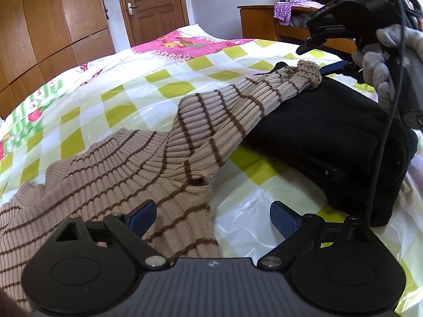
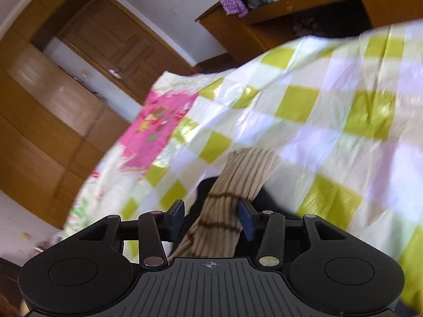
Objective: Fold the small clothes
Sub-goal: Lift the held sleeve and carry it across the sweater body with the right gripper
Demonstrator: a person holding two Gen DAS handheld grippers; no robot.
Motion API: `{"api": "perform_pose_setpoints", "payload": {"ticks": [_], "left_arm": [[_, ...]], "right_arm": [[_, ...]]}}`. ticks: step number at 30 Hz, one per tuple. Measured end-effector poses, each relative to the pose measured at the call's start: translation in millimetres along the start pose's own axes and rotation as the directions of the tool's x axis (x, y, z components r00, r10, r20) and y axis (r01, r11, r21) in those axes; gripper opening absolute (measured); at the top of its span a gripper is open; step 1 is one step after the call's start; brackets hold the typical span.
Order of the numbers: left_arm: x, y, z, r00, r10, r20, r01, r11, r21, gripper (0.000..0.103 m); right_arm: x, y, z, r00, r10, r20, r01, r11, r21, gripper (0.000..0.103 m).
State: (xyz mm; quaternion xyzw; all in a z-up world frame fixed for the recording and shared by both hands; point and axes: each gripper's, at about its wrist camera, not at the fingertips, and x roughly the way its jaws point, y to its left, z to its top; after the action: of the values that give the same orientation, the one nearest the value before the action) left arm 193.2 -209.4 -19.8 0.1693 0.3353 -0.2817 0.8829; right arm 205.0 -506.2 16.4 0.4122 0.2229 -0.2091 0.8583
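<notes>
A beige ribbed sweater with thin brown stripes [image 1: 111,174] lies on the checked bedspread [image 1: 137,92]. Its sleeve [image 1: 238,97] stretches up and right over a folded black garment [image 1: 330,137]. My right gripper [image 1: 321,70] holds the sleeve's cuff there. In the right wrist view the sleeve [image 2: 227,211] runs between the fingers of the right gripper [image 2: 214,218], which stand partly apart around it. My left gripper [image 1: 212,215] is open and empty, low over the sweater's edge near the armpit.
The folded black garment sits at the right of the bed. A clear plastic sheet [image 1: 248,211] covers the bedspread. A wooden wardrobe [image 1: 47,26], a door [image 1: 153,5] and a wooden desk [image 1: 264,21] stand beyond the bed.
</notes>
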Motion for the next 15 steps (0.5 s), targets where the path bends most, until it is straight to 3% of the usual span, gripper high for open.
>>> {"api": "perform_pose_setpoints", "payload": {"ticks": [4, 6, 8, 11, 15], "left_arm": [[3.8, -5.3, 1.9, 1.000, -0.014, -0.002, 0.014, 1.000, -0.003, 0.103], [5.4, -6.4, 1.1, 1.000, -0.017, -0.006, 0.017, 1.000, -0.006, 0.103], [5.2, -6.2, 0.3, 1.000, -0.022, -0.007, 0.022, 1.000, -0.011, 0.103], [5.4, -5.6, -0.5, 1.000, -0.023, -0.007, 0.023, 1.000, -0.010, 0.103], [6.0, -4.3, 0.7, 1.000, -0.020, -0.006, 0.020, 1.000, -0.021, 0.103]], "right_arm": [[10.2, 22.5, 6.7, 0.992, -0.128, -0.024, 0.122, 0.980, -0.160, 0.045], [14.2, 24.7, 8.5, 0.985, -0.171, -0.020, 0.165, 0.970, -0.181, 0.038], [12.8, 15.4, 13.7, 0.989, -0.146, -0.035, 0.140, 0.982, -0.130, 0.008], [5.6, 5.1, 17.4, 0.994, -0.086, -0.063, 0.080, 0.993, -0.092, 0.001], [-13.1, -0.8, 19.2, 0.998, -0.050, -0.028, 0.047, 0.996, -0.077, 0.000]]}}
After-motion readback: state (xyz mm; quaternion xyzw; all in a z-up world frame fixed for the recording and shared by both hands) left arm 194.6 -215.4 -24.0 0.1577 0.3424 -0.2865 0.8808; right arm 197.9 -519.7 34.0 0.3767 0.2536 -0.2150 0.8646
